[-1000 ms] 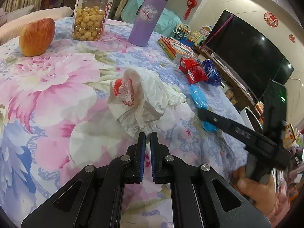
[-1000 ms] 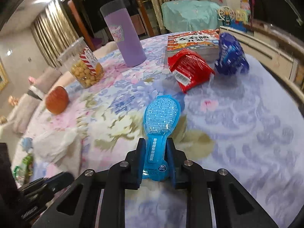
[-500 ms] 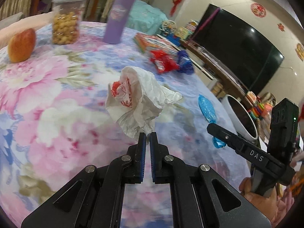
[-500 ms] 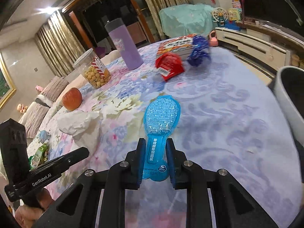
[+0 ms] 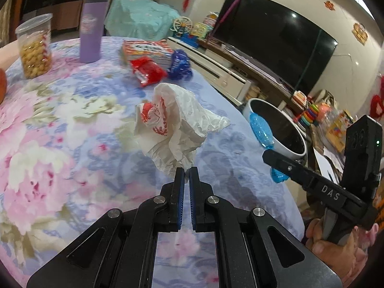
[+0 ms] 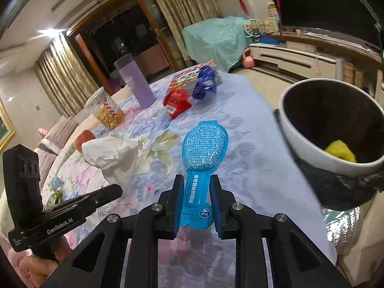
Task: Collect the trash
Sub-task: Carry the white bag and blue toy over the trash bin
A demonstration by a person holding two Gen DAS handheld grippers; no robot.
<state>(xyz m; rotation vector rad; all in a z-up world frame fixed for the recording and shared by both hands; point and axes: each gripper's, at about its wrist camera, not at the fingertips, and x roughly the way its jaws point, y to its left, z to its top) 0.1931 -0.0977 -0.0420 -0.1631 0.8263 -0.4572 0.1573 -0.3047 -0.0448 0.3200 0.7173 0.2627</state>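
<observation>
Right wrist view: my table (image 6: 252,129) fills the frame, bin (image 6: 300,141) at three o'clock. My left gripper (image 5: 186,171) pinches the crumpled bag (image 5: 177,124); my right gripper (image 6: 195,184) clamps the blue wrapper (image 6: 204,144).

The blue plastic package (image 6: 203,168) has "Spin Master Ltd." printed near its bottom end, a round "SPIN MASTER" logo beside it, and the number "6011303292" with perhaps more digits below. White Chinese characters run along its neck; I cannot read them. The right gripper (image 5: 283,168) arm carries "DAS". The left gripper (image 6: 105,193) arm carries "GenRobot.AI".
</observation>
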